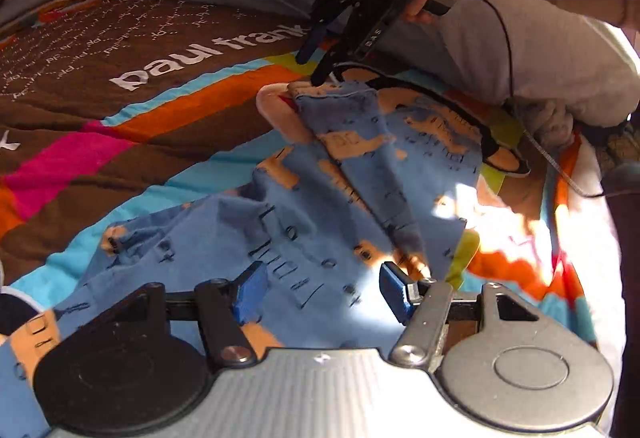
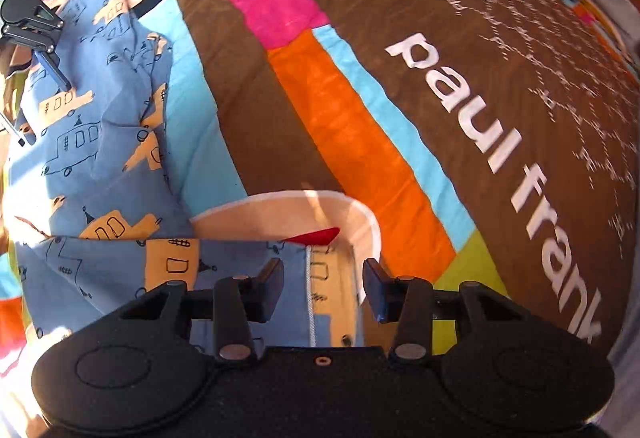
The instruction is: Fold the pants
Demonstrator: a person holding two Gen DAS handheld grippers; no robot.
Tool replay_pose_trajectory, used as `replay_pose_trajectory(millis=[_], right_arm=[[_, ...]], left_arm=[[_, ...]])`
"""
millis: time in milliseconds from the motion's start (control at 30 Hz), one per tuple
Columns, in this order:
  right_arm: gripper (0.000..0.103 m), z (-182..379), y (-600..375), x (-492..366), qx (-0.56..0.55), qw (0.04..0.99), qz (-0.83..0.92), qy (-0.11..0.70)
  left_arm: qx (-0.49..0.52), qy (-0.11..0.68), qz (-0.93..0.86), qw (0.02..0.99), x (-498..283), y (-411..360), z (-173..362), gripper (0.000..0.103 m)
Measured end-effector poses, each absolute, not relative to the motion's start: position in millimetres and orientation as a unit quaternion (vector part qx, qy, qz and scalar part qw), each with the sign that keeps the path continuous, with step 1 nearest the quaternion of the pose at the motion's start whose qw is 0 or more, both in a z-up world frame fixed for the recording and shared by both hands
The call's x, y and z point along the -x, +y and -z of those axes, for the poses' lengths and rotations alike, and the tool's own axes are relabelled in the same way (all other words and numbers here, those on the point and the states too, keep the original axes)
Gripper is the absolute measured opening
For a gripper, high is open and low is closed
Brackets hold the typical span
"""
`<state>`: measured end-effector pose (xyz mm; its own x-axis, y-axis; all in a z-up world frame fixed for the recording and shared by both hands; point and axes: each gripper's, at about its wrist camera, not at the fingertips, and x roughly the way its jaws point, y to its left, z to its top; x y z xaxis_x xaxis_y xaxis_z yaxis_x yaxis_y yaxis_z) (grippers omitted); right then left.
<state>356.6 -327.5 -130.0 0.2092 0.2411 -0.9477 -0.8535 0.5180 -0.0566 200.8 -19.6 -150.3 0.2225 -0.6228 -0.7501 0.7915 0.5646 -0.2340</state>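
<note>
Blue patterned pants (image 1: 280, 222) lie rumpled on a striped bed cover (image 1: 120, 105). The left gripper (image 1: 320, 292) hovers wide open over one end, holding nothing. The right gripper (image 2: 324, 288) hovers wide open over the other end, also empty.

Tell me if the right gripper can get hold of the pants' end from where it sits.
Probably yes: the right gripper is open, fingers astride the hem of the pants, nothing lying between them.
</note>
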Motion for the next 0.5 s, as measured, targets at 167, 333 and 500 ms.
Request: replay_pose_trajectory(millis=[167, 333, 500], right_arm=[[0.046, 132.3, -323.4, -375.2, 0.309, 0.703, -0.390, 0.508], [0.046, 134.2, -320.4, -377.1, 0.304, 0.695, -0.410, 0.506], [0.046, 136.8, -321.3, -374.9, 0.318, 0.685, -0.418, 0.505]], left_arm=[[-0.035, 0.449, 0.503, 0.738, -209.2, -70.7, 163.8, 0.067], [-0.019, 0.487, 0.505, 0.712, -214.3, -102.8, 187.4, 0.066], [0.020, 0.514, 0.473, 0.715, -237.6, -105.5, 197.8, 0.066]])
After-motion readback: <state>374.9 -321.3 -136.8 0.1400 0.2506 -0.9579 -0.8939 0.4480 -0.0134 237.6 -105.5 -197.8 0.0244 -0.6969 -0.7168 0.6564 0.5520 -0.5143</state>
